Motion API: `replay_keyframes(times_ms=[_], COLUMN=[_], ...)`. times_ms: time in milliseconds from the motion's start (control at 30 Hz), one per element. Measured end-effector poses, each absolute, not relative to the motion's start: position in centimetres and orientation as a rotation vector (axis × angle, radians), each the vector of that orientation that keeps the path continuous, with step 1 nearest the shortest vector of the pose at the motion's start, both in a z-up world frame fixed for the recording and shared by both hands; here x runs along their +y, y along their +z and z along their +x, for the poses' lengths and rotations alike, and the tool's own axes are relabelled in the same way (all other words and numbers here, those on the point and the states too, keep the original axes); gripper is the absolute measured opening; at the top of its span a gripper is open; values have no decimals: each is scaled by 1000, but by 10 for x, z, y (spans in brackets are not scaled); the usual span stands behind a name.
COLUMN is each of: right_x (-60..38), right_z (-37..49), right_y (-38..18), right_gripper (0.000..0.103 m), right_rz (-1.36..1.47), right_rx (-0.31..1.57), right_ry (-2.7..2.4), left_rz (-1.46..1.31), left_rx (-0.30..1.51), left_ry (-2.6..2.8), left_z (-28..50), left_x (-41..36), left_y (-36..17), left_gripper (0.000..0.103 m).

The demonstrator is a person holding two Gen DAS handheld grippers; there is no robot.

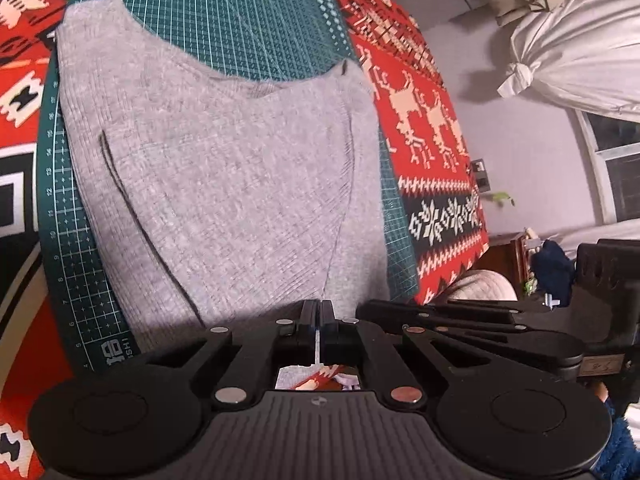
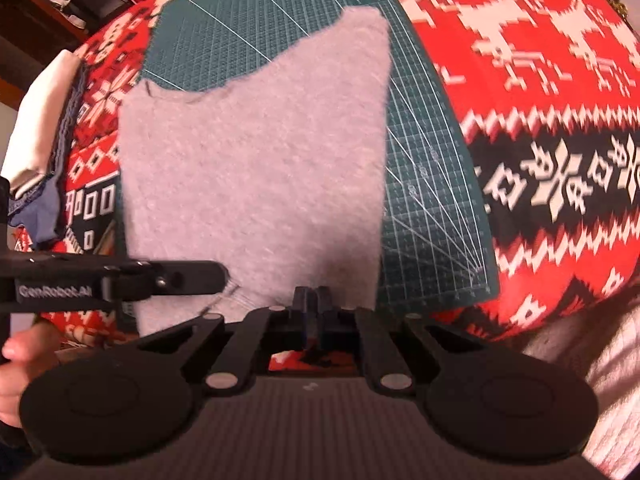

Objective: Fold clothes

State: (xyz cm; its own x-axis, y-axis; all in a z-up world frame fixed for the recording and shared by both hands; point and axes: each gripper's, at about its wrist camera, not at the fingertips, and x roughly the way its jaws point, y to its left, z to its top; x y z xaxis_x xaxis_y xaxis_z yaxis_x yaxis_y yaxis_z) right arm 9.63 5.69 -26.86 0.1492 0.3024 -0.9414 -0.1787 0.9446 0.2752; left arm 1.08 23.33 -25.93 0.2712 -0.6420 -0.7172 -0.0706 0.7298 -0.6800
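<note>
- Grey knit garment [image 1: 224,184]: it lies on a green cutting mat, and its near hem runs right up to both grippers, so the cloth stretches straight ahead of each one.
- Left gripper [image 1: 320,320]: its fingers are pressed together at the near hem, with a pale sliver between them that looks like a pinched edge of the knit; I judge it clenched on the garment.
- Right gripper [image 2: 311,300]: its fingers also meet at the near hem, a little to the right of the left gripper, which enters the right wrist view side-on; the view is blurred, so whether cloth sits between them I cannot say for certain, though it looks likely.
- The two grippers sit close together on the same near edge, so neither is clearly nearer.
- The garment's long axis runs away from the grippers, towards a curved far edge with two raised corners; a fold would carry the near hem forward along that axis.
- Green cutting mat [image 2: 420,168]: bare grid shows beyond and to the right of the knit.
- Red patterned cloth [image 2: 520,80]: it lies under the mat, with reindeer and snowflakes.
- Stack of folded fabric [image 2: 36,120]: it sits far left in the right wrist view; no container is visible.
</note>
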Motion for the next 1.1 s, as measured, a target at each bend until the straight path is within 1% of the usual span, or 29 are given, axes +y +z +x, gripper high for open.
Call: replay_keyframes(times_ms=[100,167,333,500,600,667,700,933,1100], right_x=[52,49,60,81,82,80,80,99,131], right_z=[94,93,93,95,90,89,90,93,101], right_y=[-267,-264,-255,-266,-268,-266,-265,-242,-244], right_gripper=[2,6,6,5,2,3,5,5,5], right_rz=[111,114,128,98,75,77,79,84,65], right_rx=[1389,1387,1357,1400,1403,1413,1412,1342,1340], right_ry=[350,348,399,410,411,406,404,470,512], left_rz=[-679,-686,-695,-704,-714,-729,-737,-795,-829], left_rx=[1252,1250,1240,1229,1228,1222,1216,1144,1129], left_ry=[-429,-431,-430,-427,-422,-421,-423,-406,-354], left_z=[10,10,9,7,5,2,0,-11,-14], left_x=[233,234,236,239,244,248,251,274,292], left_y=[-258,-259,-258,-255,-256,-256,-255,-246,-250], left_gripper=[1,1,1,1,1,1,1,1,1])
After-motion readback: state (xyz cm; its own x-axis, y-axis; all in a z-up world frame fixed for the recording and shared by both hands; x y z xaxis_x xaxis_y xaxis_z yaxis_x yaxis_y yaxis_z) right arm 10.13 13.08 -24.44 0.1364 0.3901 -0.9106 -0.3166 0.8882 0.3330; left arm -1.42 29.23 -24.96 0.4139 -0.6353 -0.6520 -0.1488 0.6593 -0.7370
